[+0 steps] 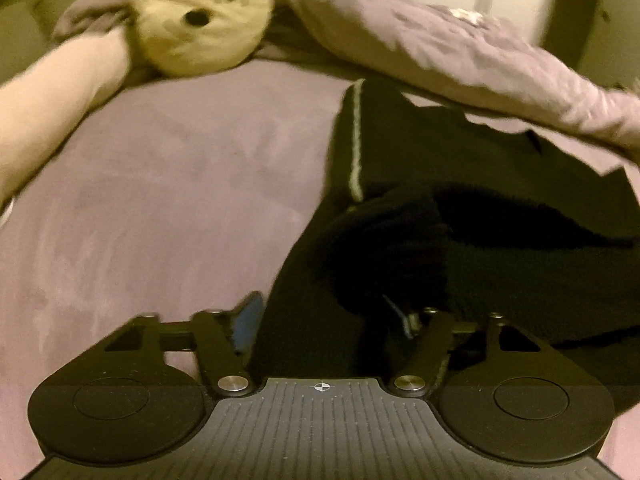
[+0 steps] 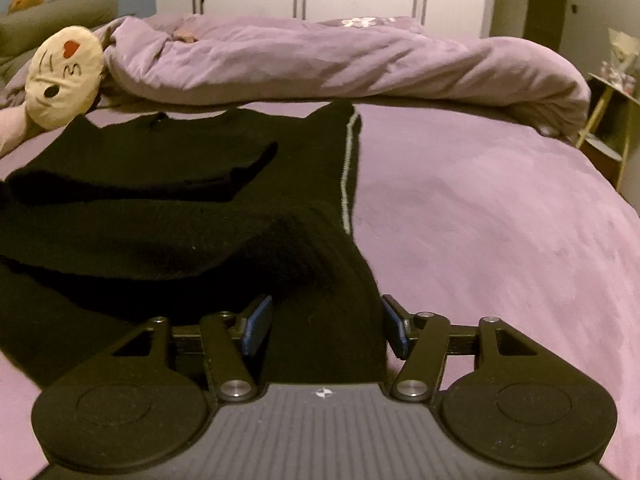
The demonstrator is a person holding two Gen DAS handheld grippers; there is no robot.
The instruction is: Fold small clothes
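While the black garment (image 2: 168, 216) lies flat on the purple bed (image 2: 500, 220), its near hem sits between both half-open grippers, left gripper (image 1: 328, 320) and right gripper (image 2: 326, 328); we should pinch evenly.

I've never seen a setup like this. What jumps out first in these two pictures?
First, the black garment with a pale stripe, spread flat on the purple bed, its near hem running between the blue-padded fingers of both the right gripper and the left gripper. Next, the cream plush toy with a red spot, lying at the far left beside the rumpled purple duvet.
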